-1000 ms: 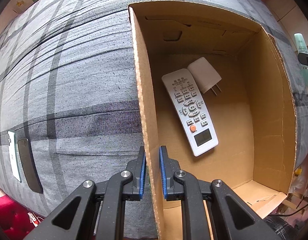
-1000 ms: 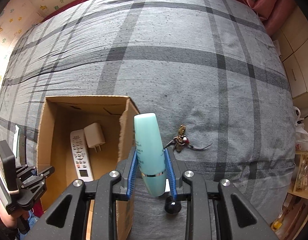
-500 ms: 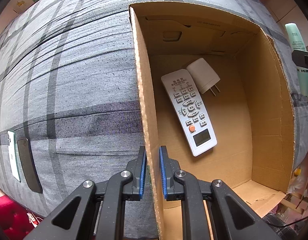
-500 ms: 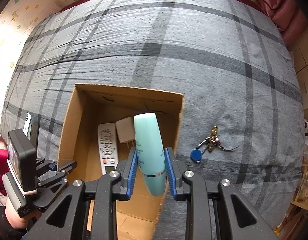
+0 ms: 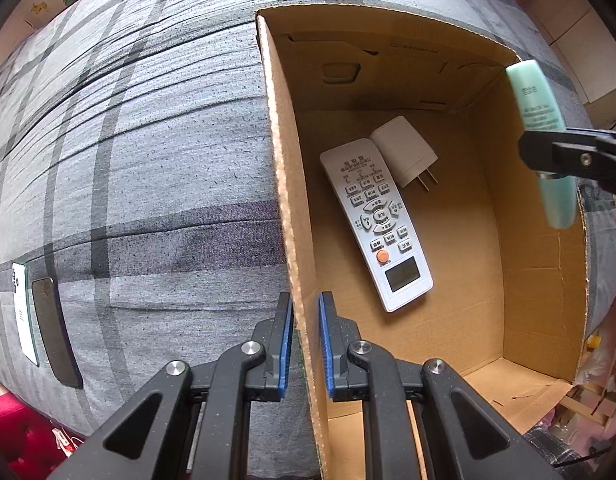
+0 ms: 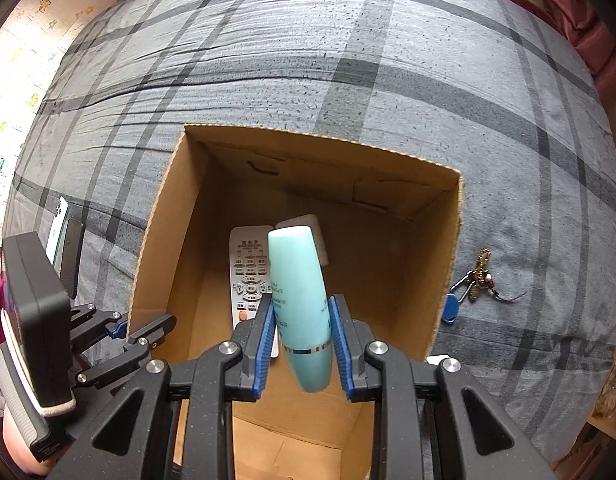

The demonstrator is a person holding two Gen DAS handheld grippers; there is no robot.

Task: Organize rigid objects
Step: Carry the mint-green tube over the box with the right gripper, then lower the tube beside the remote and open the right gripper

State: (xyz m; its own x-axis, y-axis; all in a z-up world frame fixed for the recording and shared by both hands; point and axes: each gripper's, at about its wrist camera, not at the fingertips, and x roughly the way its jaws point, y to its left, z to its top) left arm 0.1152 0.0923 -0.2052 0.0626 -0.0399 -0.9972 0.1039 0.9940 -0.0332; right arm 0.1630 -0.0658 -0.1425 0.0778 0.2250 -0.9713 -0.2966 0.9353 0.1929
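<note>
Cardboard made up the open box (image 6: 435, 264), which sat on a grey plaid bedspread (image 6: 347, 60). The right gripper (image 6: 302, 332) was clamped on a teal bottle (image 6: 300, 300), holding it above the box's opening; from the left wrist view the bottle (image 5: 541, 120) hung over the box's right wall. The left gripper (image 5: 306, 344) pinched the box's left wall (image 5: 284, 168) between its blue pads. On the box floor lay a white remote (image 5: 377, 224) with a white charger (image 5: 405, 152) touching its top end. Outside the box, just beside its right wall, a key bunch (image 6: 473, 284) lay on the bedspread. Two phones (image 5: 40, 320) lay side by side near the bed's left edge.
</note>
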